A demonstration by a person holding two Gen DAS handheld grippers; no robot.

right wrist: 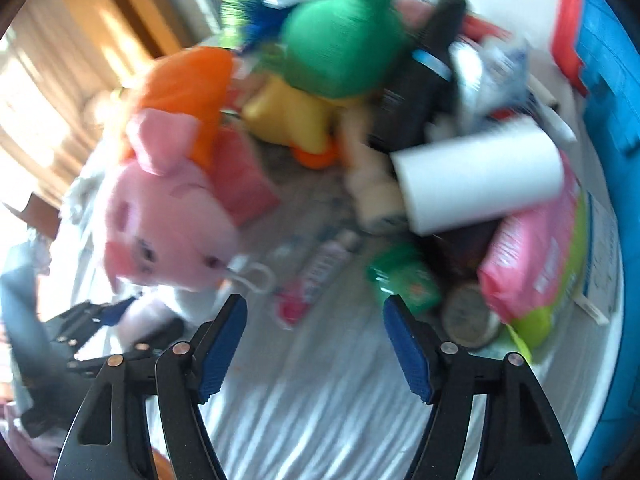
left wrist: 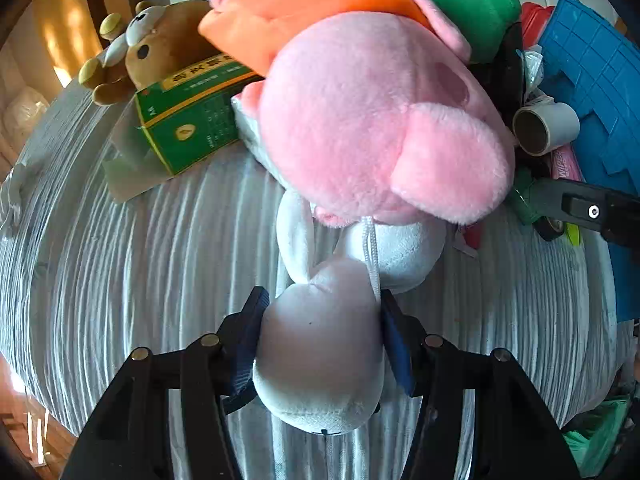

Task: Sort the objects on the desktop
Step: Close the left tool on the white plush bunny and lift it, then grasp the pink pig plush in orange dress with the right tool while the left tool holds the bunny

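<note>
My left gripper (left wrist: 322,312) is shut on the white leg (left wrist: 320,344) of a pink pig plush (left wrist: 372,128) with an orange top, which lies on the striped cloth. The pig also shows in the right wrist view (right wrist: 168,216), with my left gripper at its lower left (right wrist: 100,320). My right gripper (right wrist: 314,312) is open and empty above the cloth, in front of the pile. That view is blurred by motion. A white roll (right wrist: 480,180), a green bottle (right wrist: 404,276) and a pink wipes pack (right wrist: 532,256) lie just beyond it.
A brown bear plush (left wrist: 160,48) and a green box (left wrist: 192,112) lie at the back left. A green plush (right wrist: 340,40), a yellow plush (right wrist: 288,116), a dark bottle (right wrist: 420,76) and a blue crate (left wrist: 592,80) crowd the back right. The striped cloth (left wrist: 140,260) covers the table.
</note>
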